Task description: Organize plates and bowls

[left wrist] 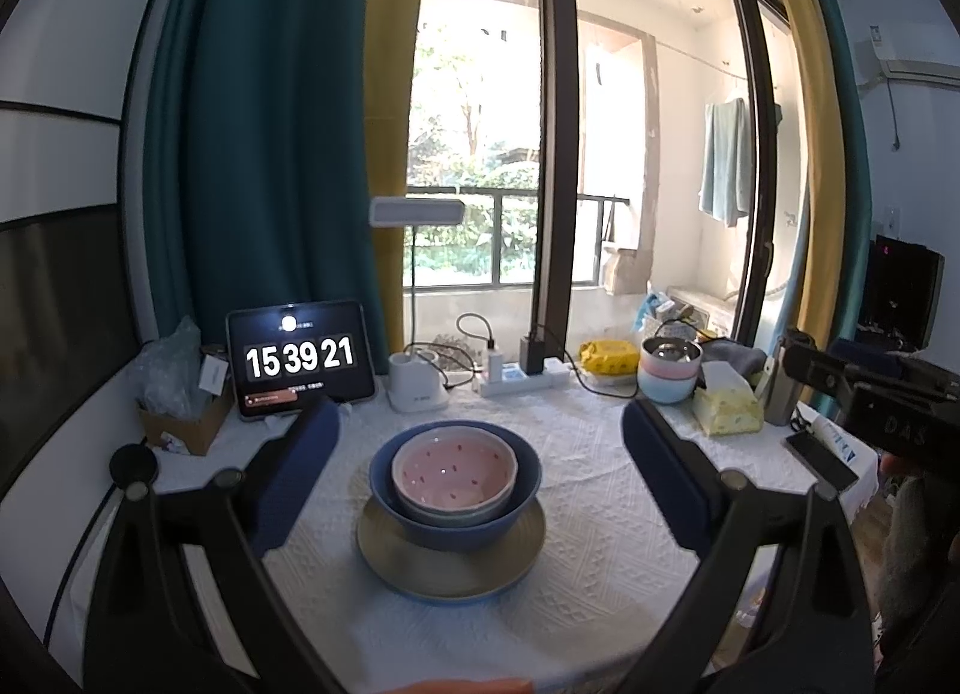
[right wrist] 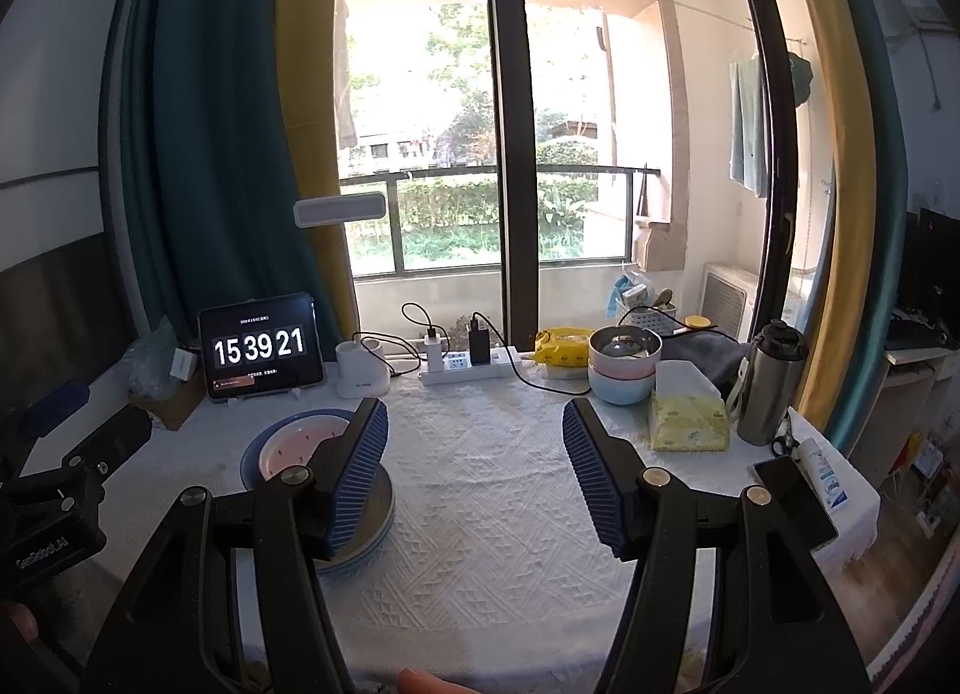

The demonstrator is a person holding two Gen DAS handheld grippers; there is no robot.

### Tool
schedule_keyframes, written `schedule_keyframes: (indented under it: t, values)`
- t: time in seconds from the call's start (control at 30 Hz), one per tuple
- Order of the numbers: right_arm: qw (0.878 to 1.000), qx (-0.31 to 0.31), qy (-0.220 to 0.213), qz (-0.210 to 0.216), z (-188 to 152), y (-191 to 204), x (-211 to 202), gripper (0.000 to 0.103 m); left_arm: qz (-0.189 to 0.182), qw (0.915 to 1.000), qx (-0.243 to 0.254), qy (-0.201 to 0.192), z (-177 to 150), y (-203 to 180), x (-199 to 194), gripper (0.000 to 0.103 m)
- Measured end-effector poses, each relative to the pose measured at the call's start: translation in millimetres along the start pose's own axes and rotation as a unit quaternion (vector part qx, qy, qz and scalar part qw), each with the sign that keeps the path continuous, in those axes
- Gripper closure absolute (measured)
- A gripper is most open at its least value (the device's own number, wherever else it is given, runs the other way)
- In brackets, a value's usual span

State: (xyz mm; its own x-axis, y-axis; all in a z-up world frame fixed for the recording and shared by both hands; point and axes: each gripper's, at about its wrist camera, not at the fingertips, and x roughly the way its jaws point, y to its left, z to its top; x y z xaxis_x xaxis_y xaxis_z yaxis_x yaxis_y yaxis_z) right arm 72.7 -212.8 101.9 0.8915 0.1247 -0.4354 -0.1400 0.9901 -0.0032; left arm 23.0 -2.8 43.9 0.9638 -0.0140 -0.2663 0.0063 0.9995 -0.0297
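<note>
1. Your pink bowl (left wrist: 454, 469) with its red specks sits nested inside the blue bowl (left wrist: 454, 520), and both stand on the beige plate (left wrist: 450, 565), dead centre on the white tablecloth (left wrist: 600, 520).
2. Your left gripper (left wrist: 480, 454) hangs over that stack with its jaws spread wide, blue pads at 9 and 3 o'clock of the bowls, gripping nothing.
3. Your right gripper (right wrist: 477, 454) is likewise wide open and empty; in its view the stack lies at 9 o'clock, partly hidden behind the left pad.
4. At 11 o'clock of the stack stands the tablet clock (left wrist: 300, 358) reading 15 39 21.
5. At 12 o'clock you have the power strip (left wrist: 522, 379).
6. At 2 o'clock sit stacked pastel bowls (left wrist: 669, 373), the tissue pack (left wrist: 729, 406) and the steel flask (right wrist: 774, 382).
</note>
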Motion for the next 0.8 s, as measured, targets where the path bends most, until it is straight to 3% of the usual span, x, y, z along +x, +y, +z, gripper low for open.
schedule_keyframes:
  t: [0.8]
  values:
    - [1.000, 0.007, 0.000, 0.001, -2.8, -2.6, -2.9, 0.039, -0.005, 1.0000, 0.002, 0.000, 0.2, -3.7, -1.3, 0.007]
